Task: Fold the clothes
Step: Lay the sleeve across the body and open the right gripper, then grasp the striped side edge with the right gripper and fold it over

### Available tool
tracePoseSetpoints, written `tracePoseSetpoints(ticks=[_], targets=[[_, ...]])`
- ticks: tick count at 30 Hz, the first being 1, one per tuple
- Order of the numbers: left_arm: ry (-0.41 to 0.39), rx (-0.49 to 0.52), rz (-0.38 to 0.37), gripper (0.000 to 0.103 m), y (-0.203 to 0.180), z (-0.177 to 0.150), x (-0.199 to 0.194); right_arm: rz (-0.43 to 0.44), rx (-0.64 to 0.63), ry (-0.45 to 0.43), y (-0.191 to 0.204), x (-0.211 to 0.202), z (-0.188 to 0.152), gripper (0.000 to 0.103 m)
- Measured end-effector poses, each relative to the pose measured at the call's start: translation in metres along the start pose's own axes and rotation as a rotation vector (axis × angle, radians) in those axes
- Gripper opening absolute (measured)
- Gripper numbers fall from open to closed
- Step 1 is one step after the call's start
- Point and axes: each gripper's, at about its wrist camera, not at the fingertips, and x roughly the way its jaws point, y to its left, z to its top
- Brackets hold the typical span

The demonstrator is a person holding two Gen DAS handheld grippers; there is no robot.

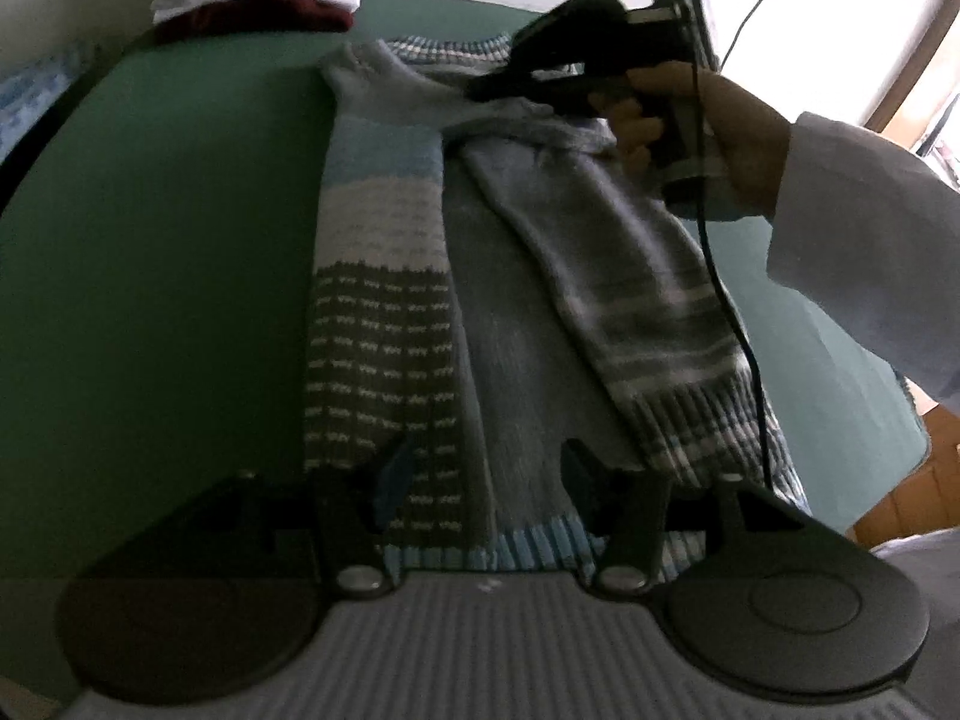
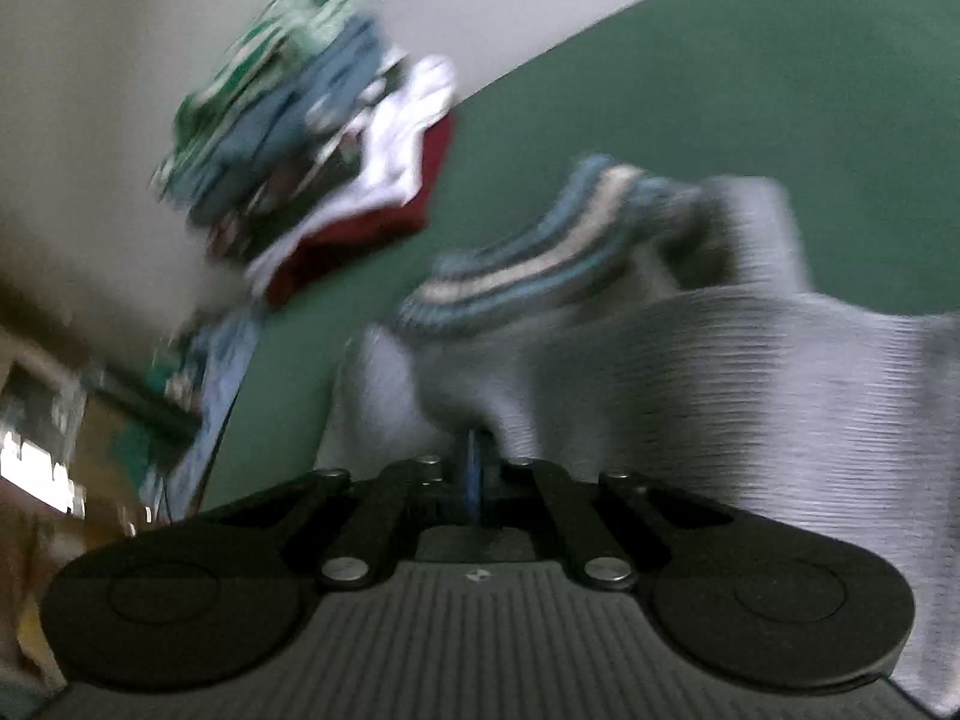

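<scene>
- The grey, blue and white striped knitted sweater (image 1: 384, 312) is spread flat on the green tabletop (image 1: 150, 240), directly ahead of the left tool (image 1: 480, 474), its ribbed hem lying just under that tool's fingers.
- The left tool is seen with its jaws standing apart above the hem; no cloth is pressed between them, so that end is judged free to slide.
- The right tool (image 1: 480, 87) is seen closed, with grey knit bunched at its tips near the collar; in the right wrist view the fabric rises straight from the shut jaws. The sweater appears pinched there, though blur leaves the exact hold uncertain.
- A thin pinch could be lost, and the folded shoulder would then fall back open.
- With the hem unheld, the whole garment could be dragged sideways and the fold skewed.
- The sleeve (image 1: 630, 276) laid diagonally beyond the left tool could be pulled askew or bunched.
- The stack of folded clothes (image 2: 312, 144), left of and beyond the right tool, could be knocked by a wide swing.
</scene>
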Motion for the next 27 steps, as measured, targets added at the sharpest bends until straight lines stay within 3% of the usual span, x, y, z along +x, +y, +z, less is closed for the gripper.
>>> tracePoseSetpoints(ticks=[2, 4, 7, 8, 10, 12, 15, 17, 19, 21, 23, 26, 27], targets=[[0.007, 0.010, -0.006, 0.060, 0.001, 0.000, 0.001, -0.044, 0.001, -0.021, 0.004, -0.005, 0.001, 0.005], [0.016, 0.028, -0.008, 0.063, -0.002, -0.001, 0.002, 0.023, -0.008, 0.005, 0.017, 0.004, 0.001, 0.014], [0.026, 0.053, -0.004, 0.063, -0.007, -0.002, 0.002, 0.116, -0.023, 0.044, 0.036, 0.018, 0.001, 0.015], [0.029, 0.055, -0.006, 0.063, -0.007, -0.002, 0.001, 0.110, -0.030, 0.047, 0.040, 0.025, 0.002, 0.017], [0.033, 0.051, -0.007, 0.063, -0.007, -0.004, -0.002, 0.072, -0.009, 0.042, 0.033, 0.034, 0.007, 0.016], [0.031, 0.042, -0.004, 0.063, -0.005, -0.008, -0.006, 0.036, 0.013, 0.034, 0.026, 0.041, 0.012, 0.000], [0.023, 0.025, 0.008, 0.063, 0.000, -0.014, -0.012, 0.023, 0.060, -0.031, 0.013, 0.027, 0.019, 0.000], [0.018, 0.020, 0.015, 0.063, 0.002, -0.017, -0.012, 0.024, 0.082, -0.065, 0.006, 0.018, 0.024, 0.013], [0.023, 0.025, 0.019, 0.063, 0.002, -0.016, -0.010, 0.085, 0.021, -0.005, 0.022, 0.020, 0.019, 0.014], [0.031, 0.050, 0.020, 0.063, -0.001, -0.016, -0.008, 0.075, -0.037, 0.050, 0.033, 0.025, 0.008, 0.020], [0.039, 0.071, 0.015, 0.063, -0.004, -0.017, -0.009, 0.034, -0.084, 0.083, 0.038, 0.029, -0.003, 0.013], [0.052, 0.071, -0.023, 0.063, -0.007, -0.024, -0.016, 0.003, -0.048, 0.015, 0.024, 0.013, -0.008, 0.002], [0.057, 0.069, -0.038, 0.064, -0.007, -0.027, -0.019, -0.008, -0.031, 0.004, 0.020, 0.007, -0.009, 0.003]])
